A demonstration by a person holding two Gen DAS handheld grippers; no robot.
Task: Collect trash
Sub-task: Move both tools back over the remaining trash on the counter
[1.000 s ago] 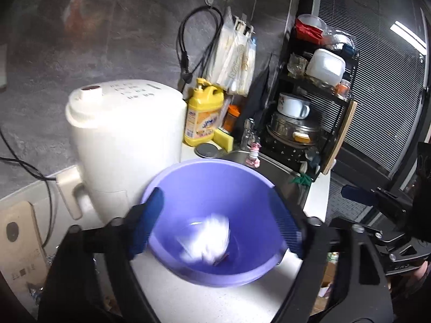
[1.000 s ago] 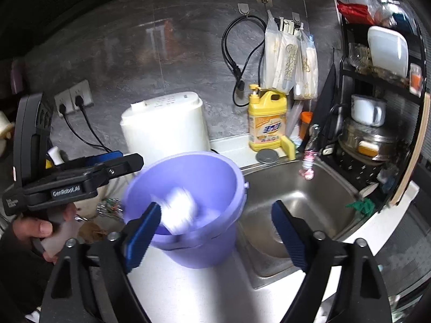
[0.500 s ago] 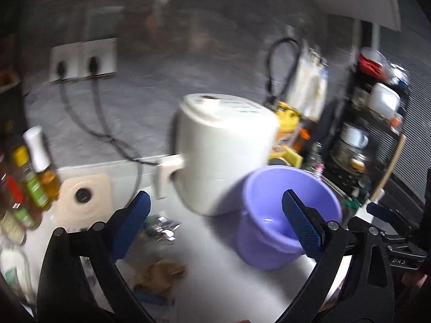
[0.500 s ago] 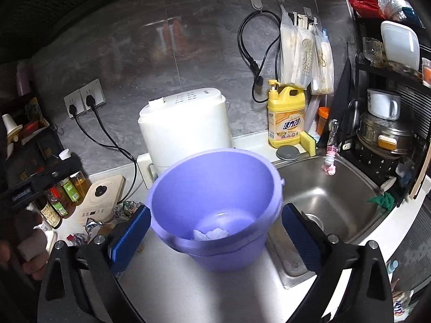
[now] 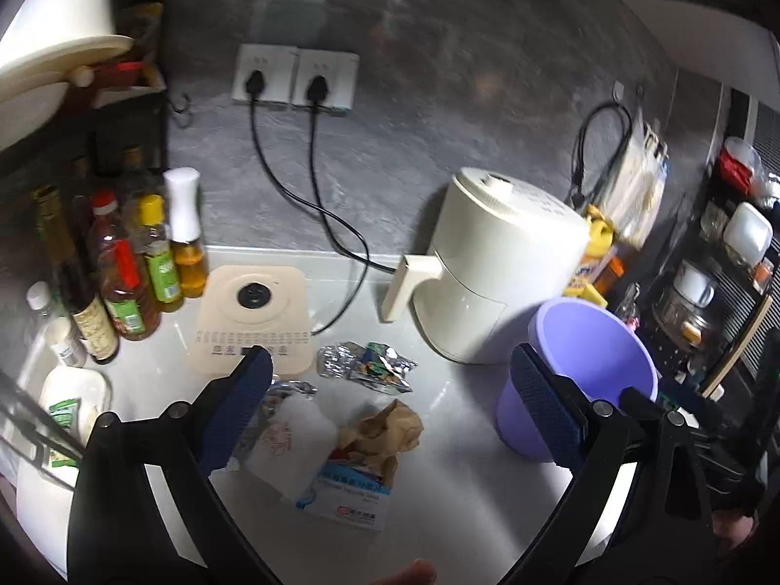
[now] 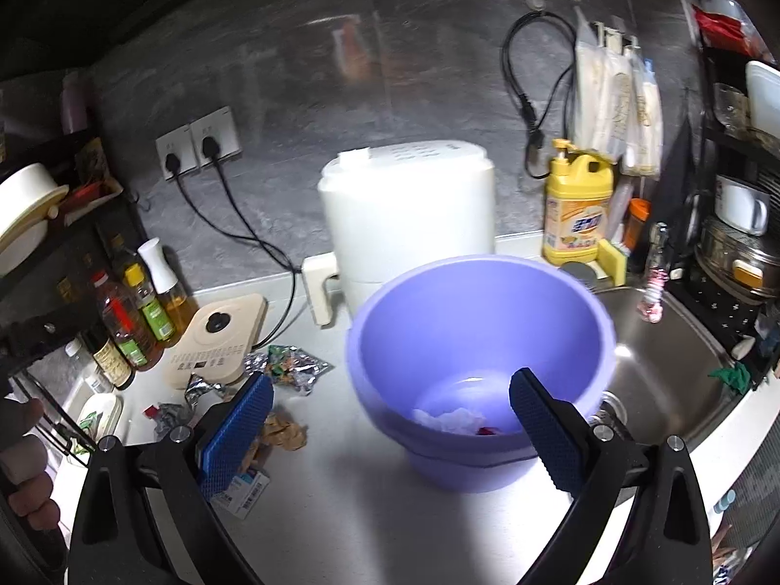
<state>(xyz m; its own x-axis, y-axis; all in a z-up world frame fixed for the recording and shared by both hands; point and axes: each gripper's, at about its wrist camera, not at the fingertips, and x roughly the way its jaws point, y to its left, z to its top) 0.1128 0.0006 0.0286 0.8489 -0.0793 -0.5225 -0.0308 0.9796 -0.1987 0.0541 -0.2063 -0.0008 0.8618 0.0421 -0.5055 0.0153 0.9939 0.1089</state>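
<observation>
- Stretching across the lower half of both views, the pale grey countertop (image 5: pixel 453 512) carries everything else.
- The tall cream-white plastic appliance (image 5: pixel 492 263) stands at centre right of the left wrist view, against the grey wall.
- The round lilac plastic bucket (image 6: pixel 480 341) fills the middle of the right wrist view, just in front of that appliance; a crumpled white tissue (image 6: pixel 451 419) lies on its bottom.
- The left gripper (image 5: pixel 390 414) has its blue-padded fingers spread wide and holds nothing; it hangs over the litter at lower centre of its frame.
- The right gripper (image 6: pixel 390 429) is likewise wide apart and empty, framing the bucket.
- A flat blue-and-white cardboard box (image 5: pixel 348 499) lies at lower centre, touching a crumpled brown paper wad (image 5: pixel 385 431).
- A white paper sheet (image 5: pixel 292 438) lies just left of the wad.
- Crinkled silver foil wrappers (image 5: pixel 365 365) sit above them, beside the flat beige square base (image 5: pixel 253 317).
</observation>
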